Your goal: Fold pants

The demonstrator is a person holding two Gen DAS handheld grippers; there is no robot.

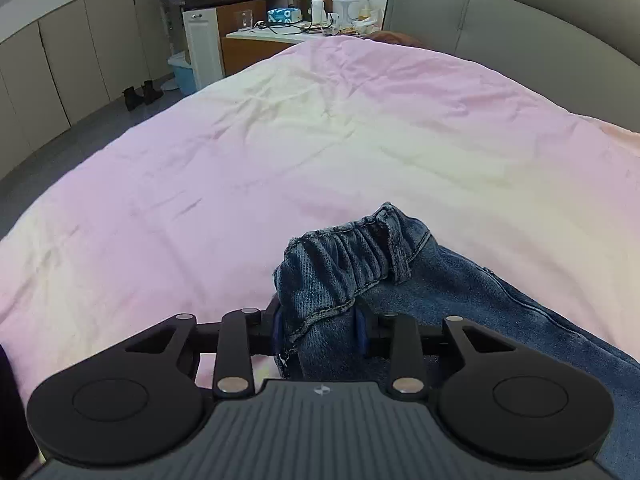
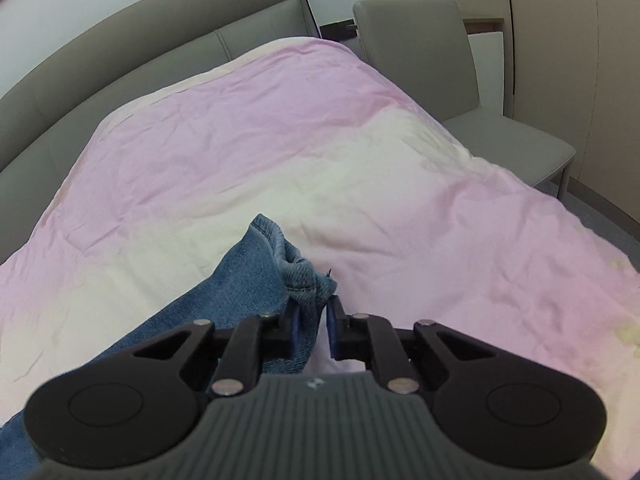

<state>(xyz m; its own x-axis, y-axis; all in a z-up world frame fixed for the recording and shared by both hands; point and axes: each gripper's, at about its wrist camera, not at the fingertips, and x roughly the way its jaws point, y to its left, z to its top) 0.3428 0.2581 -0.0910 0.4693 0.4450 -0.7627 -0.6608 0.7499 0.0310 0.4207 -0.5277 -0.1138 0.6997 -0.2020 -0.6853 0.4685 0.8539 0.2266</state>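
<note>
Blue denim pants lie on a pink and cream bedspread. In the left wrist view my left gripper is shut on a bunched corner of the elastic waistband, which stands up above the pads. The rest of the denim trails off to the right. In the right wrist view my right gripper is shut on a folded corner of the pants, with the cloth bunched between the pads and the denim running down to the left.
A grey padded headboard curves behind the bed. A cluttered bedside table, a white appliance and boots stand left of the bed. A grey chair stands at the bed's right edge.
</note>
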